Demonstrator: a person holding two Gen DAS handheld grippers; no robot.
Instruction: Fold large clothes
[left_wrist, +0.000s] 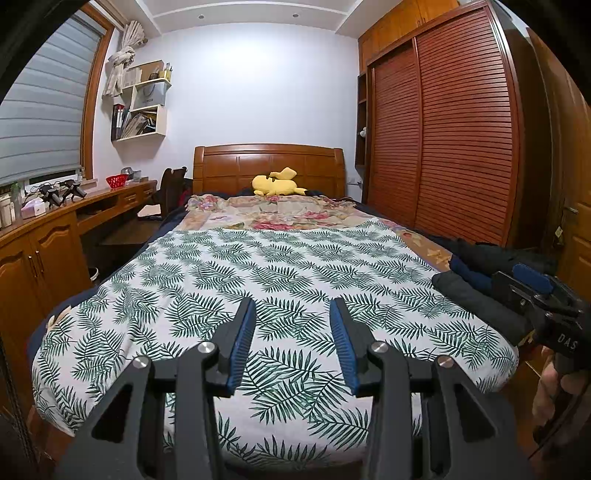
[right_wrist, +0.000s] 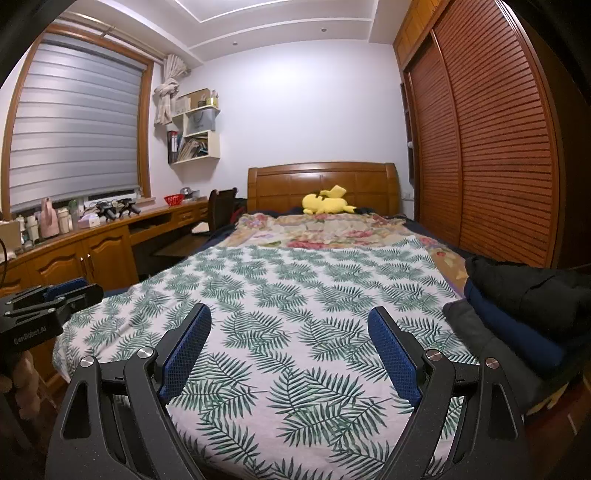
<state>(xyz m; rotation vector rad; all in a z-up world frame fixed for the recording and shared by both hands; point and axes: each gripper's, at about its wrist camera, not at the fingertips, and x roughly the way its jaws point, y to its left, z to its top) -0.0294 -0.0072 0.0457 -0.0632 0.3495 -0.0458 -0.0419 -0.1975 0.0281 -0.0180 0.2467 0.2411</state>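
A pile of dark clothes lies on the right edge of the bed, with a black piece on top, a navy folded piece under it and a grey piece lowest; it also shows in the right wrist view. My left gripper is open and empty above the foot of the bed. My right gripper is open wide and empty, also above the foot of the bed. The right gripper also shows at the right edge of the left wrist view, beside the pile. The left gripper shows at the left edge of the right wrist view.
A white sheet with green leaf print covers the near half of the bed, a floral quilt the far half. A yellow plush toy lies by the wooden headboard. A wooden desk runs along the left, a slatted wardrobe along the right.
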